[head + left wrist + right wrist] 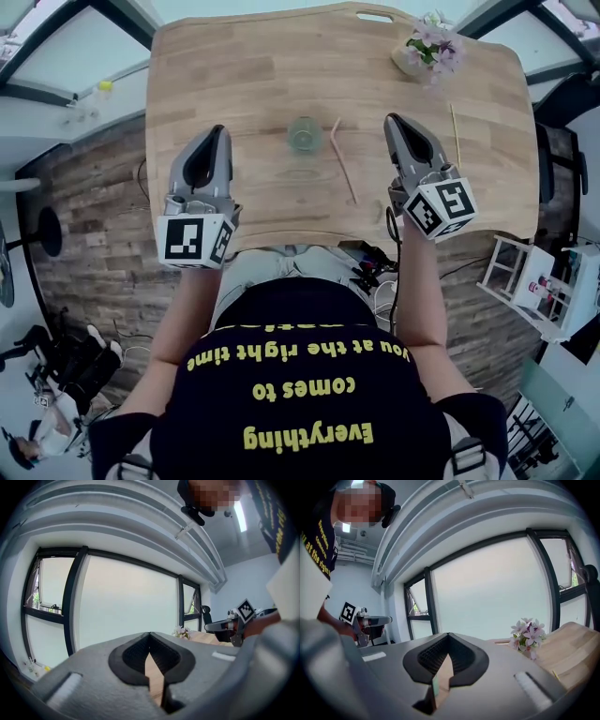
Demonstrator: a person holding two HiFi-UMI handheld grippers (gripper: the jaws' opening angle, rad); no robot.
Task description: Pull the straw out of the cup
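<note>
A clear glass cup stands mid-table on the wooden table. A pale bent straw lies flat on the wood just right of the cup, apart from it. In the head view my left gripper hovers left of the cup and my right gripper right of the straw, both raised and pointing away from me. Each has its jaws together with nothing between them. The left gripper view shows my left gripper aimed level at windows; the right gripper view shows my right gripper likewise. Neither of those views shows the cup or the straw.
A small pot of pink flowers sits at the far right of the table, also flowers. A thin wooden stick lies near the right edge. A white rack stands on the floor to the right.
</note>
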